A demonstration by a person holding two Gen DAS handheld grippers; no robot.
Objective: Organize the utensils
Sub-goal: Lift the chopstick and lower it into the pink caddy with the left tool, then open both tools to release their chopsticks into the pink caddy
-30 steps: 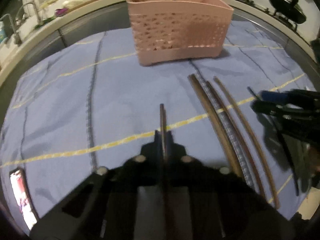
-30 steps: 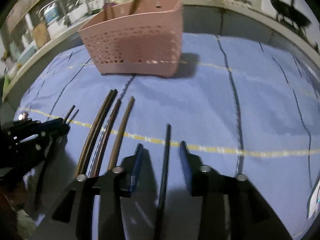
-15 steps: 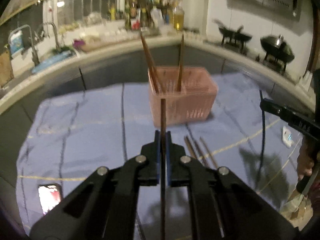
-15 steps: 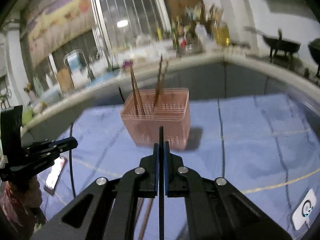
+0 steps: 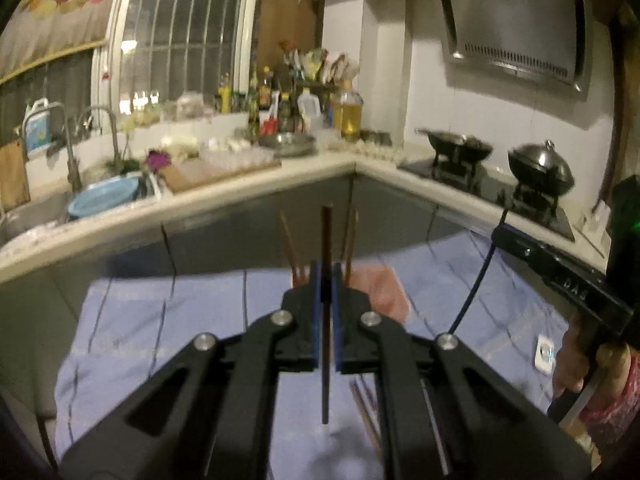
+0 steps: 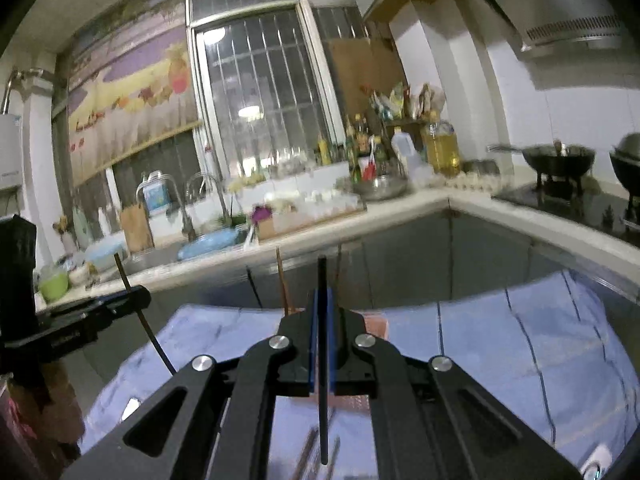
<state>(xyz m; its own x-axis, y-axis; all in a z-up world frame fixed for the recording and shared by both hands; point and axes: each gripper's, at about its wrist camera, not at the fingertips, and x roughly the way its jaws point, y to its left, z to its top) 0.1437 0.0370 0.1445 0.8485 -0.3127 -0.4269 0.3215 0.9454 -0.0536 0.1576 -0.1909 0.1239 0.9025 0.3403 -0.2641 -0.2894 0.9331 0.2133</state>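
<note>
Left wrist view: the left gripper (image 5: 326, 270) has its blue-padded fingers (image 5: 316, 312) pressed together on a brown chopstick (image 5: 327, 240), which stands upright between them, its top at 12 o'clock above the tips and its lower end hanging below. Just behind the fingertips, at 1 o'clock, sits the pink basket (image 5: 380, 288) on the blue cloth (image 5: 160, 320), with several chopsticks standing in it (image 5: 349, 240). More loose chopsticks (image 5: 366, 412) lie on the cloth at 5 o'clock, partly hidden by the gripper's frame. At 3 o'clock the right gripper (image 5: 500, 236) reaches in, clamped on a dark chopstick (image 5: 474, 288) that slants down from it.

Right wrist view: the right gripper (image 6: 322, 294) is likewise closed tight on the dark chopstick (image 6: 322, 276), held upright, top at 12 o'clock. The pink basket (image 6: 376, 324) is mostly hidden behind the fingers, showing just at 1 o'clock, with chopstick ends rising at 11 o'clock. At 9 o'clock the left gripper (image 6: 140, 296) grips its brown chopstick (image 6: 150, 332), tilted. The kitchen counter (image 6: 400, 208) runs behind.
</note>
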